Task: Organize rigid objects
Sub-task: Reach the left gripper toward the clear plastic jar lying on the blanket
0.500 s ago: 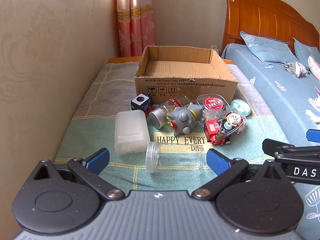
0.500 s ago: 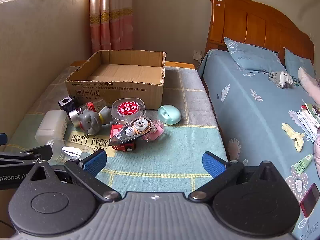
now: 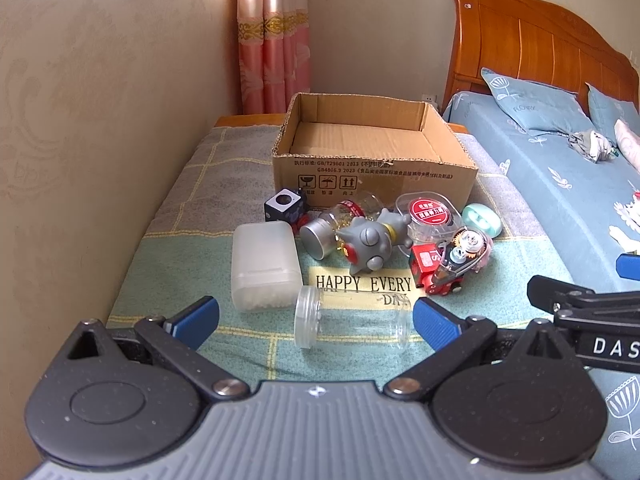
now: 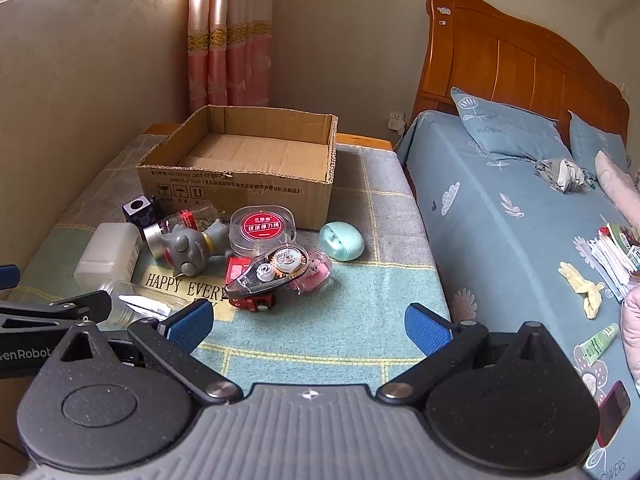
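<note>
"HAPPY EVERY" printed on the cloth [image 3: 362, 285], "DAY" below partly hidden. "DAS" on the black bar [image 3: 608, 346]; "enRobot" on the black arm [image 4: 24, 354]. Handling symbols and small Chinese print on the cardboard box [image 3: 376, 176]. "FLOWER" on the pillow [image 4: 490, 132].

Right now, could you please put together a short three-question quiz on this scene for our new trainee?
1. True or false: the cardboard box already holds some of the toys.
2. Which object lies nearest the left gripper? A) the mint oval case B) the clear jar on its side C) the black cube
3. Fill in: the jaws of the right gripper stand ____, with nothing between them.

Key
1. False; what shows of its floor is bare, and the toys lie on the blanket in front of it.
2. B
3. open
</note>
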A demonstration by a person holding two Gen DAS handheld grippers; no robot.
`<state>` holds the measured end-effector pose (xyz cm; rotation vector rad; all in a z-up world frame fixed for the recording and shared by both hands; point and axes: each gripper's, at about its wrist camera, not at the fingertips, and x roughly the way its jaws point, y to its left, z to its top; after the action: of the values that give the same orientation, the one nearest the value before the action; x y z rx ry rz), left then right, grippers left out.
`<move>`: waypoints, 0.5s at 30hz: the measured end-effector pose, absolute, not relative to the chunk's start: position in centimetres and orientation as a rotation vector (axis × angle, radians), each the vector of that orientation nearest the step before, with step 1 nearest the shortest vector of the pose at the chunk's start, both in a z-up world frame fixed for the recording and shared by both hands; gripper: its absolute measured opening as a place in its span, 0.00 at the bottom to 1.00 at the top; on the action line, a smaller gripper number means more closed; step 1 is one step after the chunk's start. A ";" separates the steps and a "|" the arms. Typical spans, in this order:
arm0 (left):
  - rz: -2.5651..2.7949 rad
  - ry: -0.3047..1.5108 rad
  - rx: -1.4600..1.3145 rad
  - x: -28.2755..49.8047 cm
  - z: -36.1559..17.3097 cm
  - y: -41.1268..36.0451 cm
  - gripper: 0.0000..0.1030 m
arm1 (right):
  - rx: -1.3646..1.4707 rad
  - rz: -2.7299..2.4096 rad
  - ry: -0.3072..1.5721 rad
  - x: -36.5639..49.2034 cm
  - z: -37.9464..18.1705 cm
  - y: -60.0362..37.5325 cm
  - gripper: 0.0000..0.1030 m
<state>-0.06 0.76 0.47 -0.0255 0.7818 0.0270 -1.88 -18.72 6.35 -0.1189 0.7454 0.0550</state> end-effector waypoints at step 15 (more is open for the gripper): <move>0.002 0.785 -0.029 0.9 0.2 0.5 0.99 | -0.147 0.045 0.741 -1.1 6.4 -18.9 1.00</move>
<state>0.85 0.47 0.18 -0.0294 0.7845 0.0019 -1.06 -18.92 6.40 -0.1472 0.7414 0.0445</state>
